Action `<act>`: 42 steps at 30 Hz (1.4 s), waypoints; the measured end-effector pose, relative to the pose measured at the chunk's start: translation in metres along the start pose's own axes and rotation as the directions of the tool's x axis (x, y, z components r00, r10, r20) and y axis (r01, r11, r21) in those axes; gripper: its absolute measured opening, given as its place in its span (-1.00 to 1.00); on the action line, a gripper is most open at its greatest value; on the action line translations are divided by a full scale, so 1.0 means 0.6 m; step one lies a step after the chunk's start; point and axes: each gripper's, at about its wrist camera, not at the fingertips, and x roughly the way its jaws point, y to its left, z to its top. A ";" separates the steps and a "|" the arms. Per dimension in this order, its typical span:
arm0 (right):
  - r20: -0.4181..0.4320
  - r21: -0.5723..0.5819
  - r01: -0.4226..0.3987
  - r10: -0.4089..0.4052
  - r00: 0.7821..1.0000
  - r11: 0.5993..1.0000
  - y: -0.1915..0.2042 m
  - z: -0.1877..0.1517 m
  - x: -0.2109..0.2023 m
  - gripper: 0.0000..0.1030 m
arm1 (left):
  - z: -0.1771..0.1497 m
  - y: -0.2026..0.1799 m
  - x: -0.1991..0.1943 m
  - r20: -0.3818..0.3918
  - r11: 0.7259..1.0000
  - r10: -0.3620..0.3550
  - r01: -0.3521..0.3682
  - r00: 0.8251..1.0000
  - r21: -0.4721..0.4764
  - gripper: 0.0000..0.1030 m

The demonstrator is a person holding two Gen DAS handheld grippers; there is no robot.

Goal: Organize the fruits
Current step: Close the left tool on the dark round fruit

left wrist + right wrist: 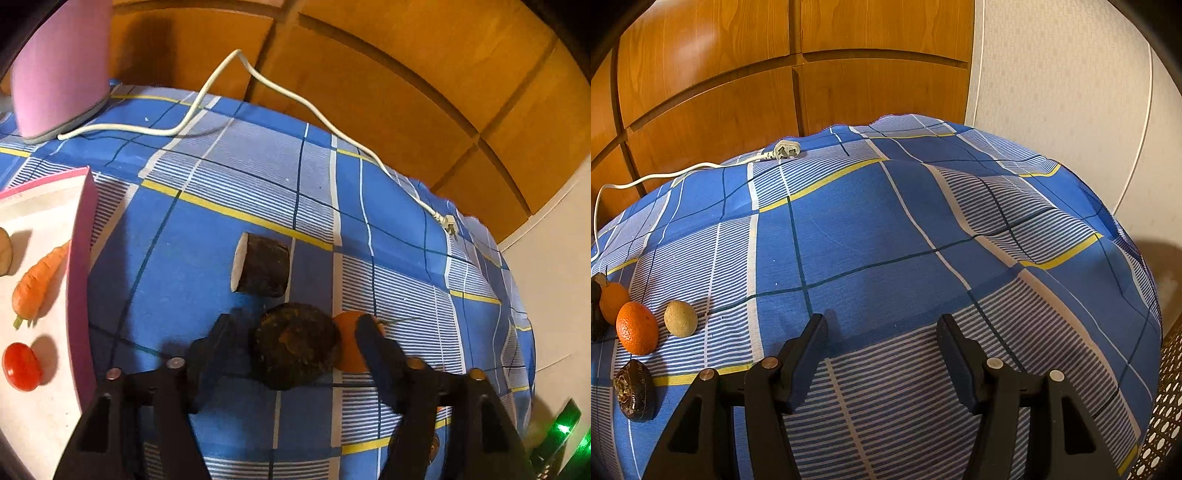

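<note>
My left gripper (293,328) stands open astride a dark, rough round fruit (295,347) that rests on the blue checked cloth (207,295); neither pad touches it. An orange fruit (347,347) lies right behind it, against the right finger. A dark cylinder piece with a white cut end (260,266) lies further off. My right gripper (882,325) is open and empty over bare cloth. At its far left lie an orange (637,328), a beige round fruit (680,318), a dark brown fruit (634,391) and another orange fruit (613,301).
A white tray with a pink rim (79,258) at the left holds a carrot (37,280), a red tomato (21,365) and a brown piece at its edge. A pink iron (59,74) stands at the back left; its white cord (295,99) and plug (785,150) trail across the cloth. Wooden cupboard doors lie behind.
</note>
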 end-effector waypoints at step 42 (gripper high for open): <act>0.001 -0.001 0.003 -0.003 1.000 1.000 -0.001 0.000 -0.001 0.22 | 0.005 0.019 -0.004 -0.061 0.995 -0.101 0.100 0.993 -0.015 0.03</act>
